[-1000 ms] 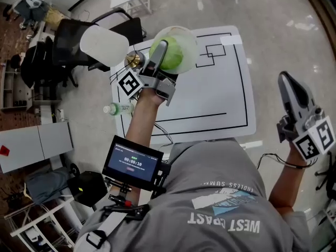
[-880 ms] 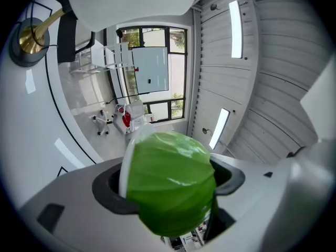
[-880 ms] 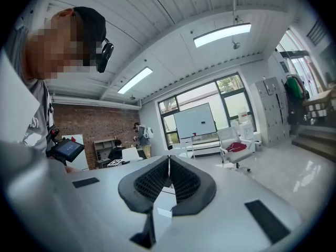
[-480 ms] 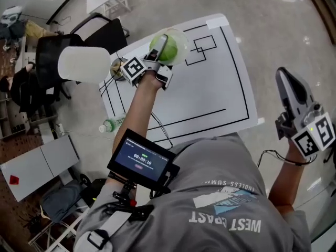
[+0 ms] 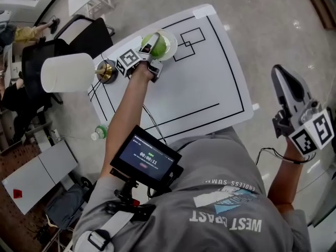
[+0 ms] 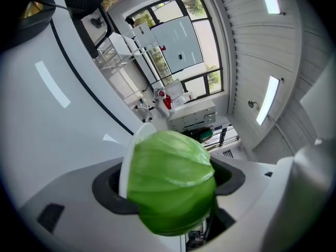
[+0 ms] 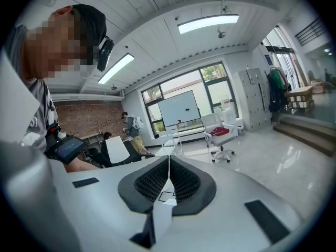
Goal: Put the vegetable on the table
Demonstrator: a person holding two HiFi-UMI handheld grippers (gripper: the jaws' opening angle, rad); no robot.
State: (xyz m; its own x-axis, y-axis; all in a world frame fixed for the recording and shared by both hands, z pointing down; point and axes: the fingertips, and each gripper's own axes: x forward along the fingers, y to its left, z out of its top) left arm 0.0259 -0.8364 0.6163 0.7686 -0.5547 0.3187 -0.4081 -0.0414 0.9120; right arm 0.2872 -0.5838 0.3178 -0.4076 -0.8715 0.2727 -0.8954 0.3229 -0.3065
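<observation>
Head view: the left tongs (image 5: 154,45) pinch a round green cabbage (image 5: 162,48) between them, close over the white, black-lined surface (image 5: 210,88). The set-down looks near: lower gently, then spread the jaws.

Left gripper view: glossy, veined leaves fill the jaws, with a thin white disc (image 6: 127,159) alongside.

Right gripper view: the right tongs (image 7: 168,190) are pressed together and empty.

Vegetable (image 5: 161,48) is between the left tool's (image 5: 152,45) jaws, over the far-left part of the desk (image 5: 210,88), with a plate (image 5: 172,38) right against it. Drawn squares (image 5: 189,37) just right of that. Lamp (image 5: 65,72) at the desk's left edge, beside the tool. Chair (image 5: 79,38) behind the lamp. Bottle (image 5: 98,132) on the floor (image 5: 273,14) left of the desk. Right tool (image 5: 279,75) off the desk's right side, well apart.
</observation>
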